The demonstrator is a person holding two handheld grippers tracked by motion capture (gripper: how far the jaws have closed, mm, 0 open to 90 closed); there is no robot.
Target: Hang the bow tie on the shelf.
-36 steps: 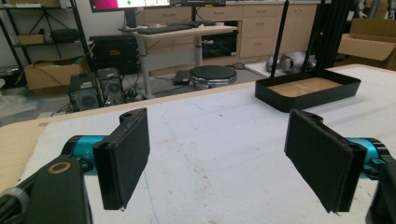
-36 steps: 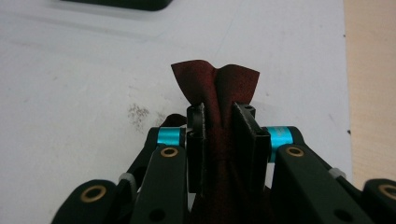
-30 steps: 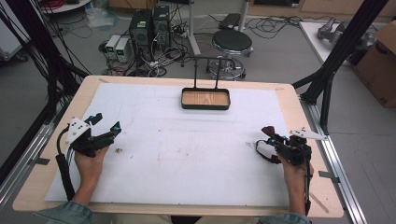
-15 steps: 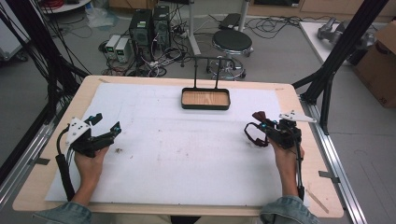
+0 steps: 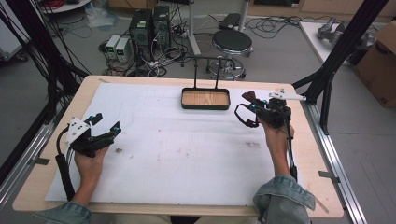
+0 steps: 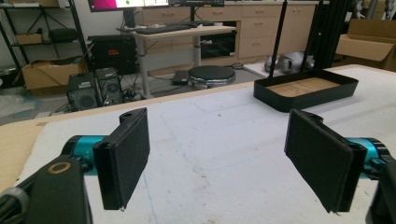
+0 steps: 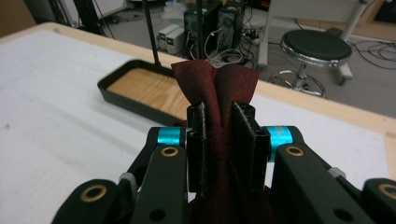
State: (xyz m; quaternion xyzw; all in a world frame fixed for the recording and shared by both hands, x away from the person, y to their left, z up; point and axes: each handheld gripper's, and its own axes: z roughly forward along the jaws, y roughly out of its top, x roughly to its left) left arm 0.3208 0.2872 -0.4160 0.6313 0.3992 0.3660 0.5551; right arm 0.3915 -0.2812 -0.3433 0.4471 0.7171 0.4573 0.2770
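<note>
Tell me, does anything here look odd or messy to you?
Nothing is spilled or broken. The right tongs pinch a bunched dark red cloth above the table, near the black tray. The white mat has a few faint smudges. The left tongs are open and hold nothing.

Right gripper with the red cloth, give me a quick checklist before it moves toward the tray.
1. Red cloth pinched in the right gripper: ok, jaws shut on it.
2. Black tray free to receive: ok, wooden floor bare.
3. Tray's upright rods out of the path: cannot tell, they stand at its far side.
4. Left gripper out of the way: ok, open, at the table's left.
5. How much cloth hangs beneath the right gripper: cannot tell.
</note>
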